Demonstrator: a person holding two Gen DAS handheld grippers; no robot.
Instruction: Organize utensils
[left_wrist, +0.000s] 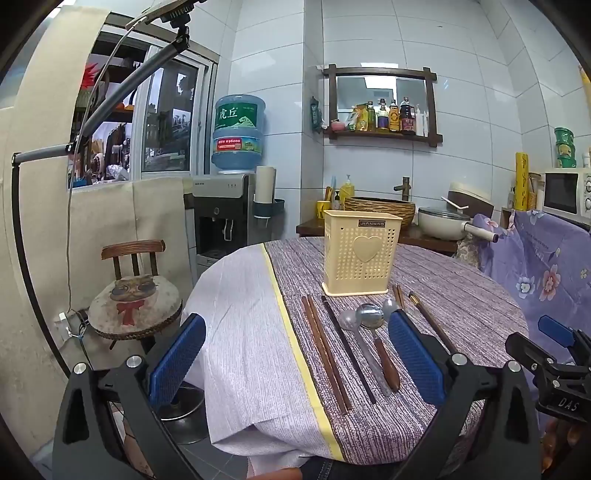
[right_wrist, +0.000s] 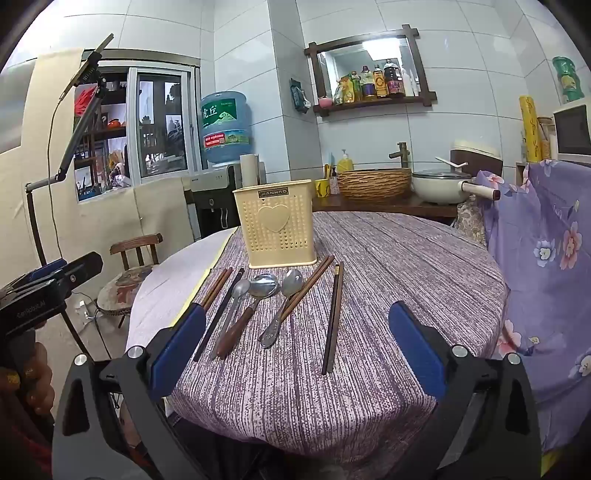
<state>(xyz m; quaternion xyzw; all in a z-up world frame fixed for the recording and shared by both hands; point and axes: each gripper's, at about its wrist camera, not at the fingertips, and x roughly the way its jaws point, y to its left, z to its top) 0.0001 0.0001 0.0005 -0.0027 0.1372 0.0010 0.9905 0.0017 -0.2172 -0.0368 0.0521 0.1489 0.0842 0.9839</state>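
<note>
Left fingers: blue-padded fingers (left_wrist: 177, 354) of the left gripper (left_wrist: 295, 358) are standing wide apart, gripping nothing, hovering over the near table edge.
Right fingers: blue-padded fingers (right_wrist: 415, 347) of the right gripper (right_wrist: 295, 350) are likewise spreading wide, holding nothing.
Holder: cream perforated plastic utensil holder with a heart on its front (left_wrist: 362, 253) is standing upright beyond the left fingertips, behind the row of utensils.
Between left fingers: two reddish-brown wooden chopstick pairs (left_wrist: 325, 350), a black chopstick (left_wrist: 347, 350), a plain steel spoon (left_wrist: 360, 343) and a wooden-handled steel spoon (left_wrist: 380, 343) are lying flat on the purple striped tablecloth (left_wrist: 369, 424).
Between right fingers: an all-steel spoon with an embossed handle (right_wrist: 280, 310), crossing brown chopsticks (right_wrist: 306, 288) and a dark chopstick pair (right_wrist: 334, 317) are lying ahead.
Holder's hand: a person's hand (right_wrist: 29, 380) is gripping the left gripper's handle.
</note>
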